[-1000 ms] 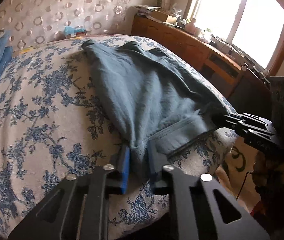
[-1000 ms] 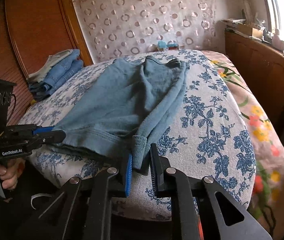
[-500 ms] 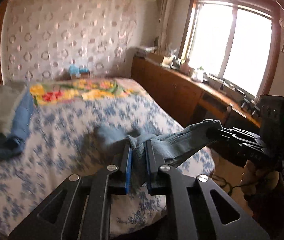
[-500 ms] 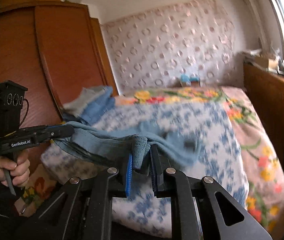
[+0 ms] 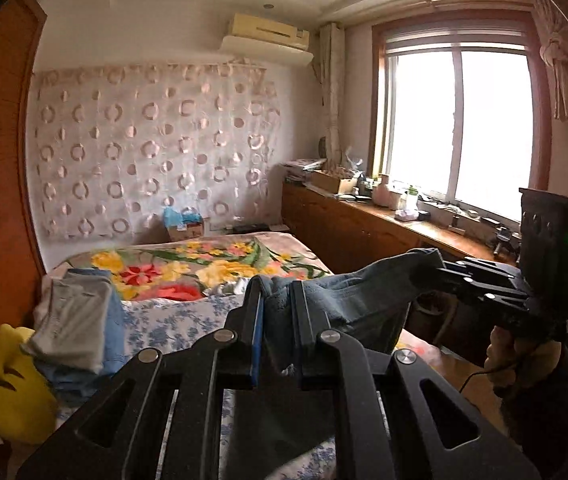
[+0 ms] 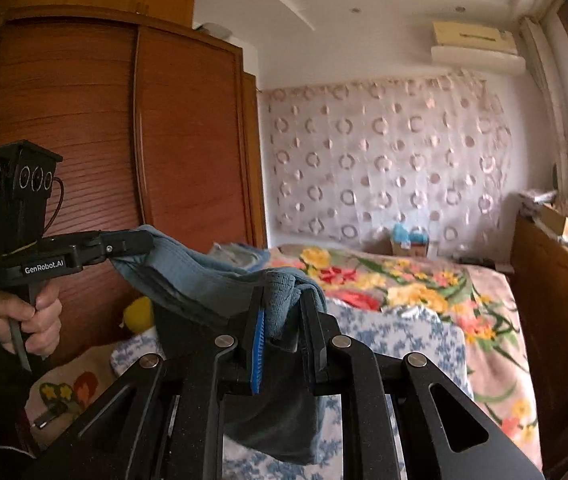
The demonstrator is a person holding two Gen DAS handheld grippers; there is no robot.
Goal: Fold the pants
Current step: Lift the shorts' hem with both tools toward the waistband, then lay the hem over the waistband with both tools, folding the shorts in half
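Observation:
The blue-grey pants (image 5: pixel 356 296) hang in the air, stretched between both grippers above the bed's near end. My left gripper (image 5: pixel 275 292) is shut on one corner of the pants edge. My right gripper (image 6: pixel 281 300) is shut on the other corner, with cloth (image 6: pixel 279 400) hanging down in front of it. Each gripper also shows in the other's view: the right (image 5: pixel 440 266) at the right, the left (image 6: pixel 143 240) at the left, both clamped on the pants. The lower part of the pants is hidden behind the gripper bodies.
The bed (image 5: pixel 171 320) with blue floral sheet and a flowered blanket (image 6: pixel 396 284) lies below. A stack of folded clothes (image 5: pixel 75 320) and a yellow plush (image 5: pixel 11 384) sit at its left. A wooden wardrobe (image 6: pixel 123 160) stands left, a long cabinet (image 5: pixel 364 224) under the window right.
Both grippers have lifted the pants from lying flat on the bed up into the air, and both views have tilted up toward the far wall.

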